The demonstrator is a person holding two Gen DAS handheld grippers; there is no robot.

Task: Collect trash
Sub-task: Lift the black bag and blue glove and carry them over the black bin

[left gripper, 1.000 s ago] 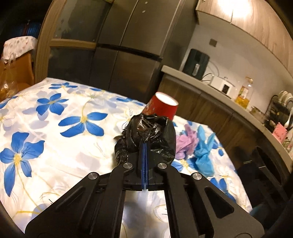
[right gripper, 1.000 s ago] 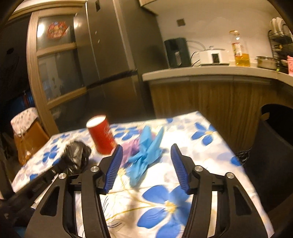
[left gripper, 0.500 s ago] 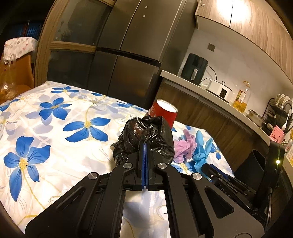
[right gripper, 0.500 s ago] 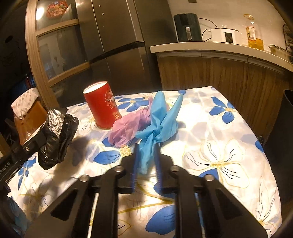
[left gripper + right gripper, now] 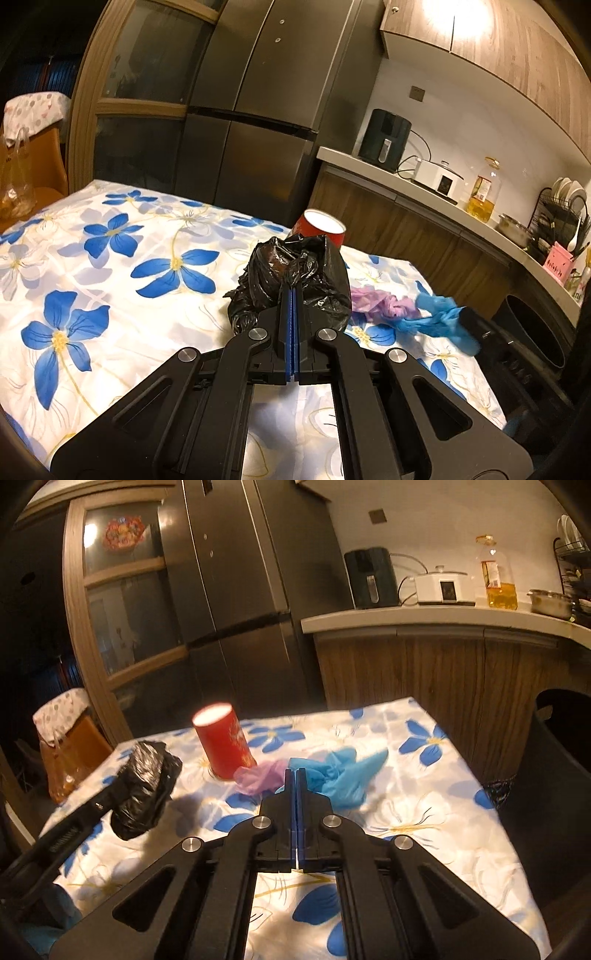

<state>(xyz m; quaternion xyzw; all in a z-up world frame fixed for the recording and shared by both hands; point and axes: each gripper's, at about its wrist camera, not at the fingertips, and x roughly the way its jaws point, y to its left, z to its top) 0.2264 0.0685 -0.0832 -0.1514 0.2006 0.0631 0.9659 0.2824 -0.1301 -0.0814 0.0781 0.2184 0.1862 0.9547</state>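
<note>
right gripper (image 5: 296, 775) had just closed on blue glove (image 5: 343, 775), mid-frame; limp, light, pinch a fold | left gripper (image 5: 291, 295) clamped black bag (image 5: 295, 280), centre frame; soft, crinkly

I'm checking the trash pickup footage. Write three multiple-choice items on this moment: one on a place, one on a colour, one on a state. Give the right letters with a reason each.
1. Where does the red cup stand?
A. on the flowered tablecloth
B. on the kitchen counter
C. inside the dark bin

2. What colour is the crumpled piece touching the blue glove?
A. yellow
B. purple
C. white

3. What is the left gripper doing?
A. open above the cup
B. shut on nothing
C. shut on the black trash bag

Key: 1 A, the cup sits upright on the cloth behind the gloves. 2 B, a purple glove lies against the blue one. 3 C, the closed pads pinch the bunched black plastic, seen lifted clear of the cloth in the right wrist view.
</note>
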